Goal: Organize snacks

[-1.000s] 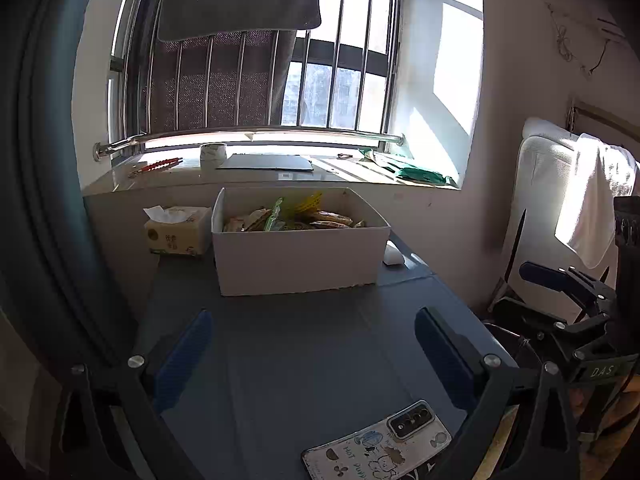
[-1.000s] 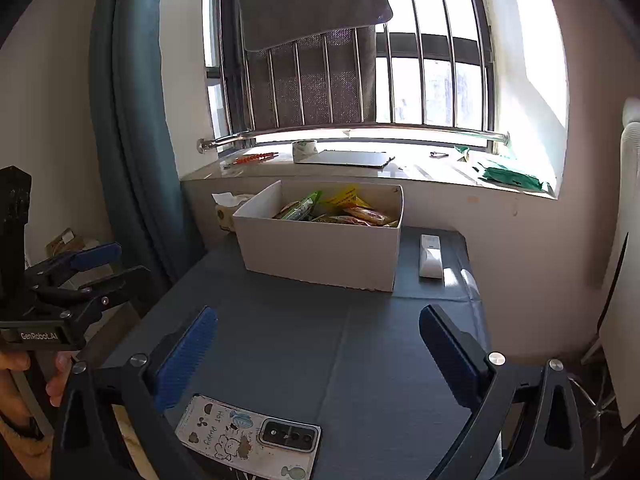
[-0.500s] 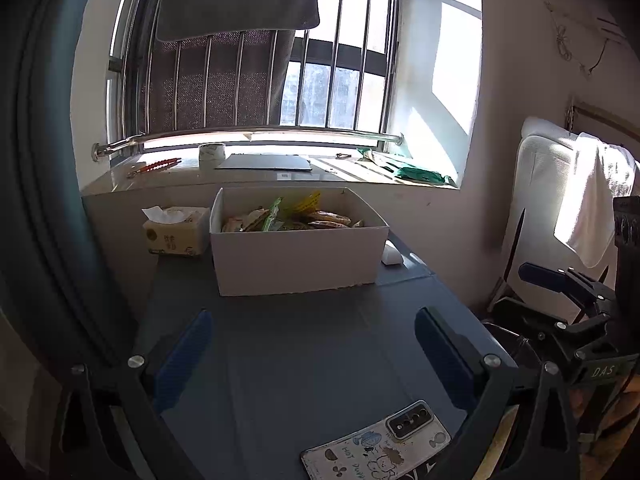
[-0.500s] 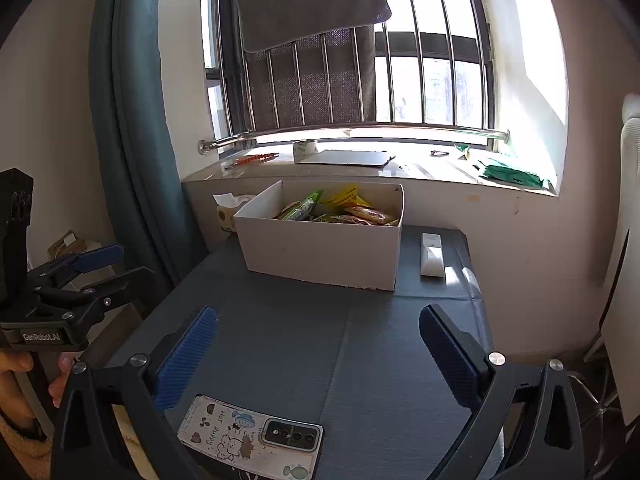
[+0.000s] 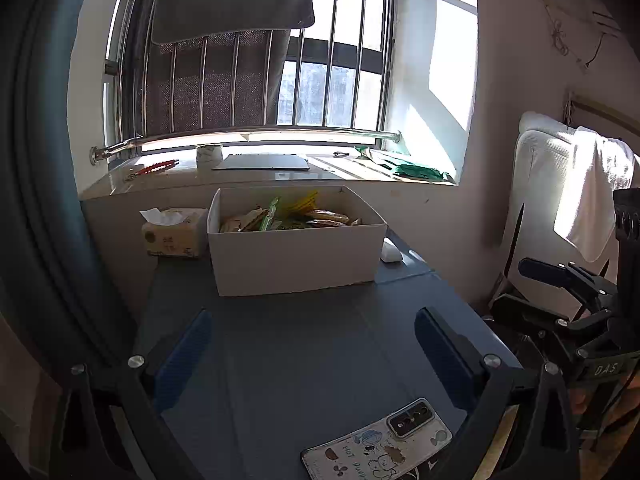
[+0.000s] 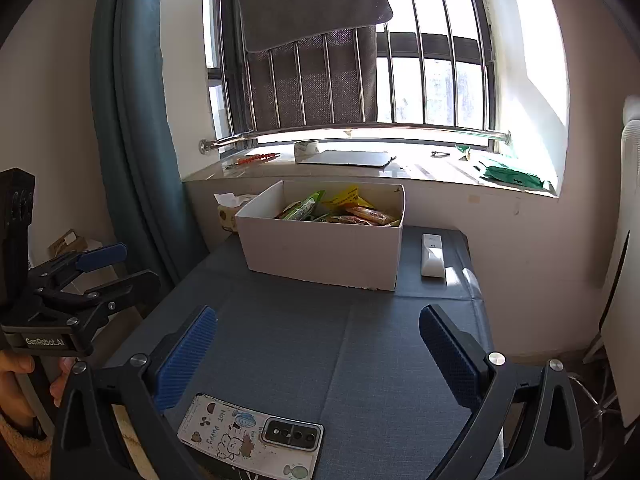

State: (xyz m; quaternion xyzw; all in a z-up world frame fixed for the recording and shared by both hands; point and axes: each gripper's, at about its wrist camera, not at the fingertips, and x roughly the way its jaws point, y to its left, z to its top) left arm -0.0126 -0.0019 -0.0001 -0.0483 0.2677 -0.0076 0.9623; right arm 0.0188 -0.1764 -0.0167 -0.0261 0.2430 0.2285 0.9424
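White cardboard forms the box (image 5: pixel 296 258) that holds the snacks (image 6: pixel 340 210), a loose jumble of green, yellow and orange packets lying below the rim with no order to them. The box stands at the far end of the grey table (image 5: pixel 304 360), close under the windowsill, its long axis running across the line of both tools. It lies straight ahead of the left gripper (image 5: pixel 316 344) and ahead and slightly left of the right gripper (image 6: pixel 318 344); both are well apart from it, and neither is clearly the nearer, so either hand would have to travel forward over bare tabletop and come down over the near wall to reach a packet. Both grippers are spread wide with nothing between the blue pads (image 6: pixel 186 356), hovering low over the near edge of the table. A phone in a cartoon case (image 6: pixel 252 436) lies flat on the table between and just beneath them. A tissue box (image 5: pixel 174 232) sits just beside the cardboard box on its left, and a white remote (image 6: pixel 433 255) lies near its right. No packet appears to be outside the box.
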